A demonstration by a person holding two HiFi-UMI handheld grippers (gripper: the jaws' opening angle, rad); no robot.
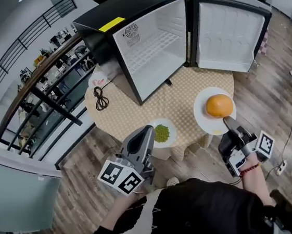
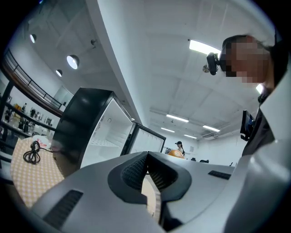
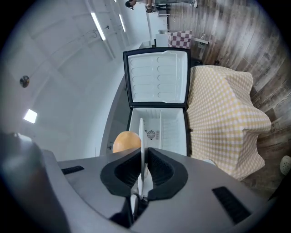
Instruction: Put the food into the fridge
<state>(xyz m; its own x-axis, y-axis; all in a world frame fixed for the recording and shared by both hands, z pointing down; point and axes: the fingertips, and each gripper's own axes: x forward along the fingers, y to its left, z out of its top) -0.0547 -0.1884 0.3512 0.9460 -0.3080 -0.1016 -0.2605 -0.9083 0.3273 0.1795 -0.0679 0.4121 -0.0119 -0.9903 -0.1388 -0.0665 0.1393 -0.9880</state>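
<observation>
A black mini fridge (image 1: 148,40) stands on the round table (image 1: 184,88), its door (image 1: 228,33) swung wide and its white inside bare. My left gripper (image 1: 149,132) is shut on the rim of a small white plate (image 1: 165,140) of green food (image 1: 161,133), held at the table's near edge. My right gripper (image 1: 226,120) is shut on the rim of a larger white plate (image 1: 203,115) carrying a round orange food item (image 1: 219,105). In the right gripper view that plate (image 3: 141,136) shows edge-on between the pads, the orange item (image 3: 126,141) beside it, the open fridge (image 3: 159,127) ahead.
A yellow checked cloth covers the table. A coiled black cable (image 1: 100,99) and a white bag (image 1: 99,80) lie left of the fridge. A dark railing (image 1: 42,83) runs along the left. Wood floor surrounds the table, with a power strip (image 1: 281,167) at lower right.
</observation>
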